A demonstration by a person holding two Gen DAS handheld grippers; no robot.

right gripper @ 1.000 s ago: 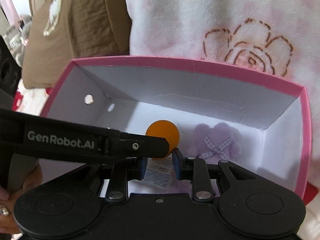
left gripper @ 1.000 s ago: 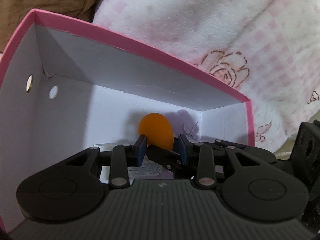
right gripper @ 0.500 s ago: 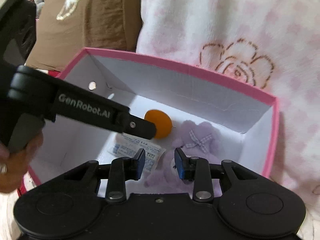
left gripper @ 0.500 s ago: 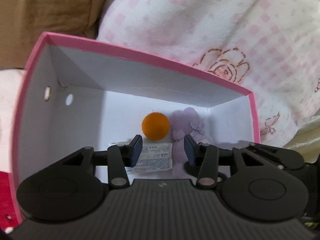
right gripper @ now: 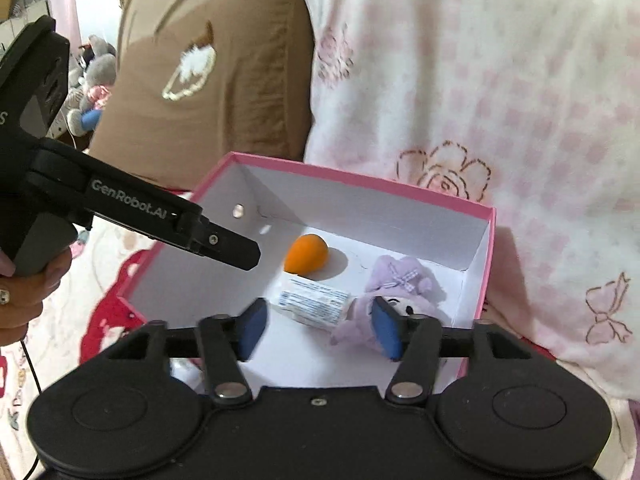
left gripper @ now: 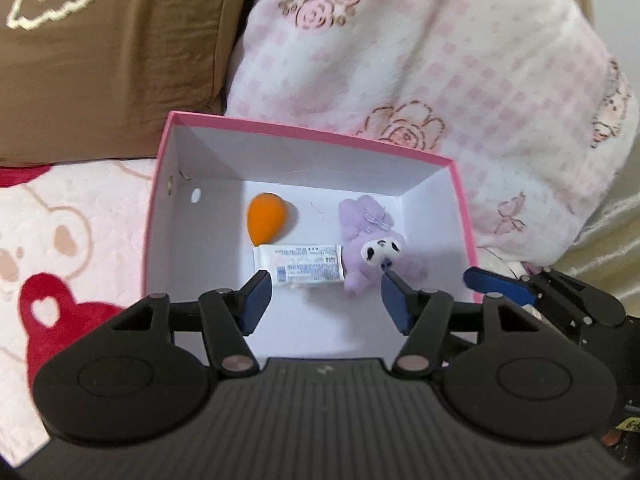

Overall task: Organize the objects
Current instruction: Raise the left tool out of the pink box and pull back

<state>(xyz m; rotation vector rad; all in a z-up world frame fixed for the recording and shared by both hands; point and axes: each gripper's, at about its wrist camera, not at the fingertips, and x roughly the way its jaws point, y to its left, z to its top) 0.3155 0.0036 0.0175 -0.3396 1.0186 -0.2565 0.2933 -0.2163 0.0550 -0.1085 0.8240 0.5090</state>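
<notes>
1. Your pink box [left gripper: 162, 216] holds an orange sponge [left gripper: 266, 218], a white packet [left gripper: 302, 266] and a purple plush [left gripper: 374, 246] at 3 o'clock.
2. Your left gripper [left gripper: 326, 296] and right gripper [right gripper: 318, 326] have just been opening, jaws apart, empty.
3. The box sits on a patterned blanket [left gripper: 76, 240]; a brown pillow [left gripper: 116, 40] lies at 11 o'clock.

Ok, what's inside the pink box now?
Inside the pink-rimmed white cardboard box: an orange egg-shaped sponge, a white printed packet and a lilac plush toy. The near floor is hidden behind the left gripper.
</notes>
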